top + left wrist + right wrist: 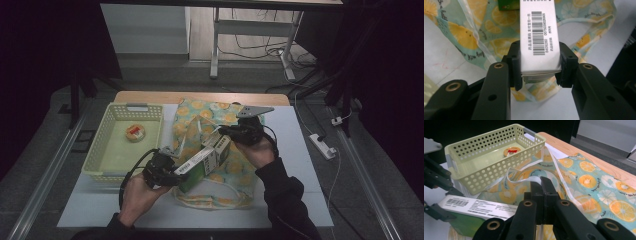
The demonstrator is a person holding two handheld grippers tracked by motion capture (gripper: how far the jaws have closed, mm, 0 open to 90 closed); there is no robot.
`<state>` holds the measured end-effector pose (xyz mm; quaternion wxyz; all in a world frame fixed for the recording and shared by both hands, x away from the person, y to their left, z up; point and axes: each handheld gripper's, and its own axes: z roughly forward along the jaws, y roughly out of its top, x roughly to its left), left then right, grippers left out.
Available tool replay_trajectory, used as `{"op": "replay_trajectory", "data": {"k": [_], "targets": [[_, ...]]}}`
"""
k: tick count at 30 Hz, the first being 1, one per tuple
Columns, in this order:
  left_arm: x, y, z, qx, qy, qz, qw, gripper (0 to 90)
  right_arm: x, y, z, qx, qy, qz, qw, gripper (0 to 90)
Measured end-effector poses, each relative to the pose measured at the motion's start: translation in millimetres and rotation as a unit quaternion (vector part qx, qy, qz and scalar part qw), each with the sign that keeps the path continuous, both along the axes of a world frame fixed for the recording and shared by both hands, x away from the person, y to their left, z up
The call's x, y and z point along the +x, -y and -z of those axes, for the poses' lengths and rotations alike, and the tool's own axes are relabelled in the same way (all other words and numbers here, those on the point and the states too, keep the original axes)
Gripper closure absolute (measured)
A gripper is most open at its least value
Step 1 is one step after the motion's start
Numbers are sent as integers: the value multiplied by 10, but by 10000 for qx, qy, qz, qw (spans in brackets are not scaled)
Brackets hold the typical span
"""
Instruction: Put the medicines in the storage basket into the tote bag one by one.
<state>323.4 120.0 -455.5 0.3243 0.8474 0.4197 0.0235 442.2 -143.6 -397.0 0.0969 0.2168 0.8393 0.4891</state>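
My left gripper (181, 171) is shut on one end of a long white and green box (206, 159) with a barcode. Its pads (516, 65) press on the box (537, 32) from both sides and hold it above the lemon-print cloth bag (474, 37). The bag (200, 116) lies across the middle of the white table. My right gripper (231, 132) is shut on the bag's white handle (534, 180) at the bag's opening and lifts it a little. The box (477, 206) points toward that opening, with the left gripper (435, 182) behind it.
A pale yellow perforated basket (98, 150) stands at the left of the table with a small round tin (135, 132) in it. The basket (469, 173) and the tin (511, 151) sit just beyond the bag. A wooden table edge (200, 96) runs along the back.
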Motion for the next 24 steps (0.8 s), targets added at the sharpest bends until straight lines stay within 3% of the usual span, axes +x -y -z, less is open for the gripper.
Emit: {"op": "replay_trajectory", "data": {"k": [24], "targets": [[406,238,29,23,145,-165,9998,619,-11,-11,-9,15,13,-15,10000,899]]}}
